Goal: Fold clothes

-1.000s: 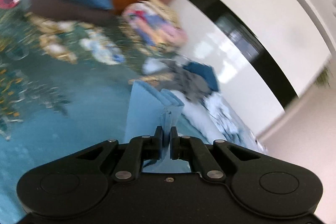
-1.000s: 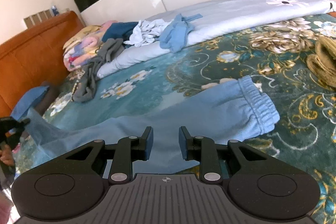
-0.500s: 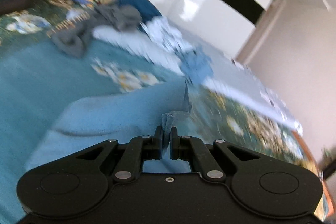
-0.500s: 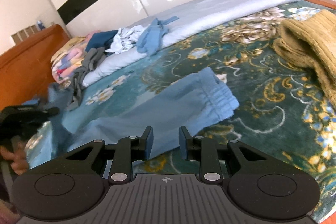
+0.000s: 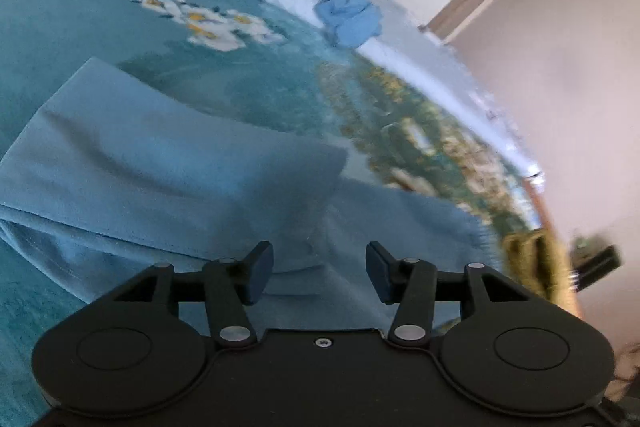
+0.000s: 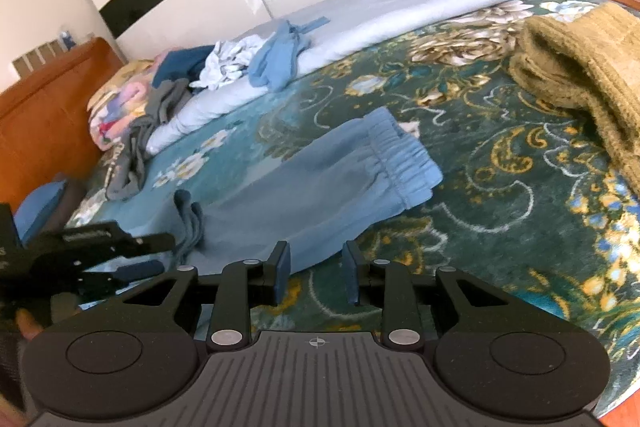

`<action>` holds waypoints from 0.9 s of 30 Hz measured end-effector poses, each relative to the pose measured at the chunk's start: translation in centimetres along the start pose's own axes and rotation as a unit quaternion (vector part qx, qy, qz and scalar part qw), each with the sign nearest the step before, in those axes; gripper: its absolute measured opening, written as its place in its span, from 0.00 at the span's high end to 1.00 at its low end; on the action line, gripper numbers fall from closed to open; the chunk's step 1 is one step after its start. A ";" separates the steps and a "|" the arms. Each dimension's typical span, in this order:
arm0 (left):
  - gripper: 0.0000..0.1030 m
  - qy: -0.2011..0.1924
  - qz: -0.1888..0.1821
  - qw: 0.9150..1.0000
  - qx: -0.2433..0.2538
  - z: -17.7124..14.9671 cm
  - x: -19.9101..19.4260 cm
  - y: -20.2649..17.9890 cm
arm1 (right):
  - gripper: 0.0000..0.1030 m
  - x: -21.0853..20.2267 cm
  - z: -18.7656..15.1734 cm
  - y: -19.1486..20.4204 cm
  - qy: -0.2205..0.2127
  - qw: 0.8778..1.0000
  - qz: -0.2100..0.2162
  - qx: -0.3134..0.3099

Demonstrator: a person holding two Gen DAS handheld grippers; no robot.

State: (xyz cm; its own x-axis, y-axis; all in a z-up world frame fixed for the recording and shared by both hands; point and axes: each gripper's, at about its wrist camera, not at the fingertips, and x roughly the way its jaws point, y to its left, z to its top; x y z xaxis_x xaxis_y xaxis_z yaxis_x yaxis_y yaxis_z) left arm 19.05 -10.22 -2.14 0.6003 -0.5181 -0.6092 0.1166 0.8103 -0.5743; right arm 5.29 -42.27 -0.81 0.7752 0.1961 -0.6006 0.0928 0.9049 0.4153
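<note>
I have the light-blue trousers (image 6: 320, 183) lying across the bed (image 6: 500, 211), one end doubled over onto itself, so the fold is laid. My left tool (image 5: 318, 273) is opening, nothing pinched, cloth just beneath its fingers. My right tool (image 6: 314, 273) is parting slightly, empty (over the trouser edge). Next, I judge, I should pinch the cuffed end and carry it across.

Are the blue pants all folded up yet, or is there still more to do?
Partly. The blue pants lie doubled over once on the bed. The left gripper is opening and nothing is pinched; the right gripper is empty too. Another fold looks needed, and the tan sweater and far clothes pile wait.
</note>
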 end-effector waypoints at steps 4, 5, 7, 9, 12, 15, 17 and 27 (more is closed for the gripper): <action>0.39 -0.067 -0.004 0.997 -0.041 0.1 -3.7 2.2 | 0.72 0.3 0.0 1.2 0.006 1.000 0.005 -0.010; 0.36 -0.088 0.000 0.994 -0.057 0.1 -4.7 3.0 | 0.71 0.5 0.1 1.6 0.009 1.000 0.010 -0.010; 0.36 -0.122 0.029 0.988 -0.093 0.4 -6.2 5.1 | 0.70 1.2 0.2 2.4 0.017 0.999 0.029 0.000; 0.36 -0.136 0.062 0.980 -0.128 0.4 -7.2 7.3 | 0.69 2.3 0.3 3.5 0.029 0.998 0.063 0.015; 0.36 -0.142 0.091 0.969 -0.178 0.2 -8.2 10.4 | 0.69 4.7 0.2 5.5 0.054 0.991 0.120 0.034; 0.36 -0.143 0.109 0.962 -0.204 -0.3 -8.8 12.4 | 0.69 7.3 0.0 7.3 0.080 0.984 0.151 0.049; 0.36 -0.142 0.113 0.959 -0.219 -0.6 -9.1 13.3 | 0.67 8.8 -0.2 8.0 0.096 0.981 0.158 0.066; 0.32 -0.135 0.100 0.957 -0.238 -0.7 -9.0 14.3 | 0.66 13.3 -0.4 8.7 0.127 0.968 0.169 0.136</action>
State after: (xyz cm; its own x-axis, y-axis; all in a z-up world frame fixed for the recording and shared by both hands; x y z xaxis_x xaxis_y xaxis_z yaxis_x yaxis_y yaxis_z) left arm 14.75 5.85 -5.23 0.7632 -0.2240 -0.6061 -0.3570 0.6356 -0.6845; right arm 16.16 -31.62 -5.47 0.6146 0.5819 -0.5326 0.0480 0.6463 0.7615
